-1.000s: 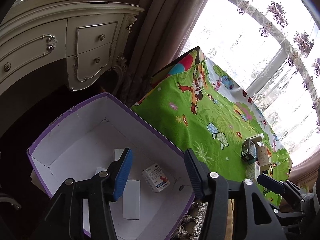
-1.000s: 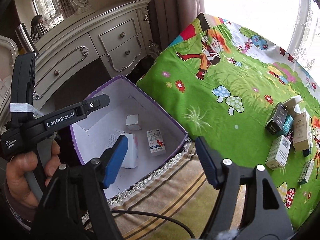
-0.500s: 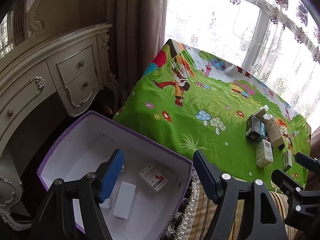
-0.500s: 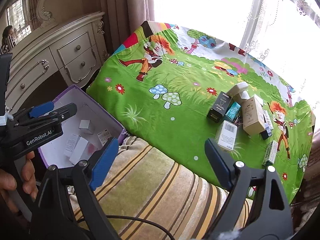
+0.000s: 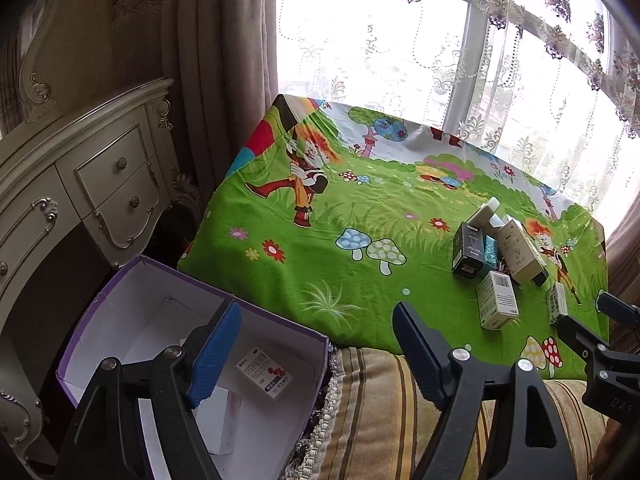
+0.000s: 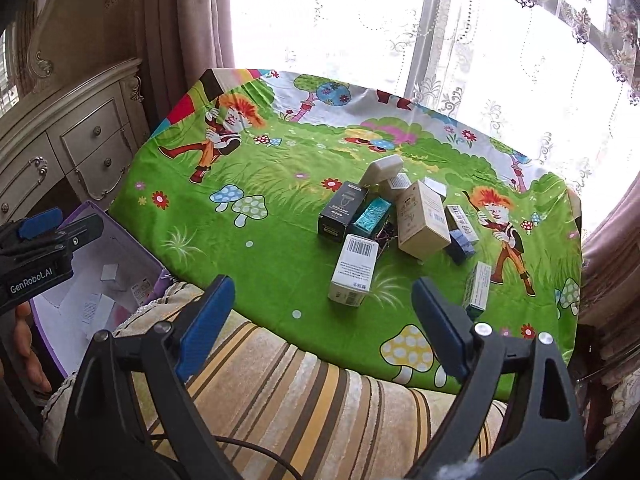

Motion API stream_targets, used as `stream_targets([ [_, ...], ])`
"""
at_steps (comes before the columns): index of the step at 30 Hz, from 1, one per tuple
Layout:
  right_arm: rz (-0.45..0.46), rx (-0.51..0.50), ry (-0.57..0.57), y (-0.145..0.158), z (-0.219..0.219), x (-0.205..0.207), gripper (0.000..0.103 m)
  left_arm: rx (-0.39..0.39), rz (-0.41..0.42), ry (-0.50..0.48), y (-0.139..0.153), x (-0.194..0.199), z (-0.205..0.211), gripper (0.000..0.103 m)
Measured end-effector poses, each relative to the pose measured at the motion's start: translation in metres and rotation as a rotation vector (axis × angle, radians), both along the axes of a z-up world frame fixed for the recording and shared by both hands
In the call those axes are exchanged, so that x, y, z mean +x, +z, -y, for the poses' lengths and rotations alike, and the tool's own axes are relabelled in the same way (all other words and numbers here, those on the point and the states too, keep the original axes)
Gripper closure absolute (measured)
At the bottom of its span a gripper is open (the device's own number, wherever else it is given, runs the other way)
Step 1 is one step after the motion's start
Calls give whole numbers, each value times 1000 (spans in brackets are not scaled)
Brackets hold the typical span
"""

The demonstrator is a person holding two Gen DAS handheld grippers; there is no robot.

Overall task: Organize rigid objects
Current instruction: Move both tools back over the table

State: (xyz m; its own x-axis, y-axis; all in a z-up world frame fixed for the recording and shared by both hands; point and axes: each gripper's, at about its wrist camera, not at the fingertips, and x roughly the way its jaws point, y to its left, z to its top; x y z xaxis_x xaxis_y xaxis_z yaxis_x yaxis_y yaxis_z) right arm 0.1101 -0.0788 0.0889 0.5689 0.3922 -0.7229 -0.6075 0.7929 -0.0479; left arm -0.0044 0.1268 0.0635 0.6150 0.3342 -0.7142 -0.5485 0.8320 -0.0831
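A purple-edged white box (image 5: pixel 168 320) sits low at the left beside the table; it holds a small red-and-white carton (image 5: pixel 264 372) and other white cartons. Several small cartons lie in a pile (image 6: pixel 400 216) on the green cartoon tablecloth (image 6: pixel 280 200), among them a white barcode carton (image 6: pixel 354 270), a black carton (image 6: pixel 342 212) and a tan carton (image 6: pixel 424 220). My left gripper (image 5: pixel 316 356) is open and empty above the box's near edge. My right gripper (image 6: pixel 320 328) is open and empty, just short of the barcode carton.
A cream dresser with drawers (image 5: pixel 100 192) stands at the left behind the box. A striped cushion (image 6: pixel 300 392) lies along the table's near edge. Curtains and a bright window (image 6: pixel 440 40) back the table. The purple box also shows in the right wrist view (image 6: pixel 100 300).
Both grippers have swung right and up, away from over the box toward the table. The carton pile is now centred ahead of the right gripper. Both stay open.
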Motion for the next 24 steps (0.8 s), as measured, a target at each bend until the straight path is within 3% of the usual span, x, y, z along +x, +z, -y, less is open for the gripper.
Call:
stream_targets([
  [4,-49,50,-28,-6,29,16,11,-84,24,-51,-6,10,4,24],
  [11,-107,76,-122,-19,81,46,11,-155,-24,-161,-20,41,26,24],
  [24,-223,92,-274,-46,142,96,11,-191,-76,-314,-33,103,74,24],
])
